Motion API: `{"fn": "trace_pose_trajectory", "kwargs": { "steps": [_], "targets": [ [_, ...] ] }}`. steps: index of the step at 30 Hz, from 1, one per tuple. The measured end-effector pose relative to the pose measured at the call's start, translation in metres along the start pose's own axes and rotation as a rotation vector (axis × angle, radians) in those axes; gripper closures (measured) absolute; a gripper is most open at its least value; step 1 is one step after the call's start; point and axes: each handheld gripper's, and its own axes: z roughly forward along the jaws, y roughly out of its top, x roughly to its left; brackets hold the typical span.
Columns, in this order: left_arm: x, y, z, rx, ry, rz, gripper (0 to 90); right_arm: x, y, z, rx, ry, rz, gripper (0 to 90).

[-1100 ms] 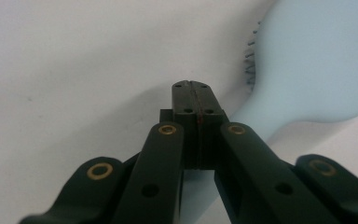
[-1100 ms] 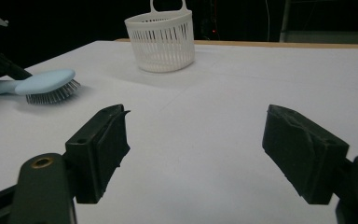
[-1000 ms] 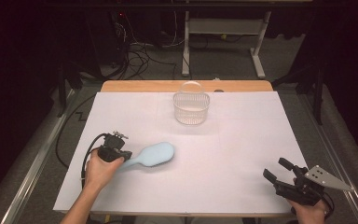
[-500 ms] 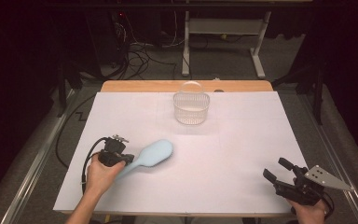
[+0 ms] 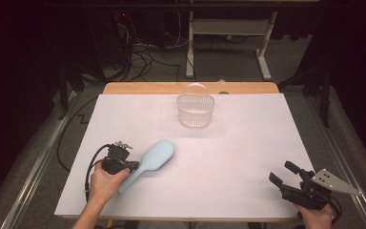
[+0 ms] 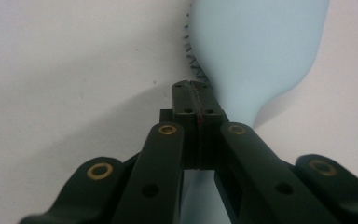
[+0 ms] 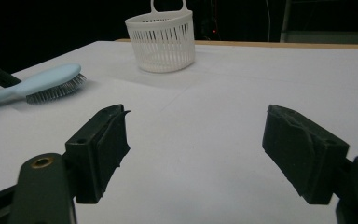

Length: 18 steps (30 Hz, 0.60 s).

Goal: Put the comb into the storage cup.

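On the near left part of the white desk (image 5: 248, 143), the left gripper (image 5: 132, 166) has its jaws pressed fully together with nothing between them, sitting over the narrow neck of the pale blue hairbrush (image 5: 153, 158), which lies bristles-down with its head angled toward the desk's middle. At the near right corner the right gripper (image 5: 286, 173) rests with its jaws spread wide and empty. Well beyond both, a white slatted basket (image 5: 196, 109) stands upright near the far edge.

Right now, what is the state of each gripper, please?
Left gripper: shut, jaws together above the brush handle, not clearly clamping it.
Right gripper: open, nothing between the jaws.
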Motion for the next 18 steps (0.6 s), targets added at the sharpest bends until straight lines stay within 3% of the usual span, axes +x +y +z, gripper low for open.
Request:
{"fn": "trace_pose_trajectory", "kwargs": {
  "steps": [15, 18],
  "targets": [
    [-0.0046, -0.0006, -0.0023, -0.019, -0.005, -0.007, 89.7, -0.0003, 0.0, -0.0001, -0.001, 0.001, 0.003, 22.4],
    [-0.0042, -0.0007, -0.0046, -0.028, -0.003, -0.006, 86.3, -0.0005, 0.0001, 0.0, -0.001, 0.001, 0.004, 22.4]
  ]
}}
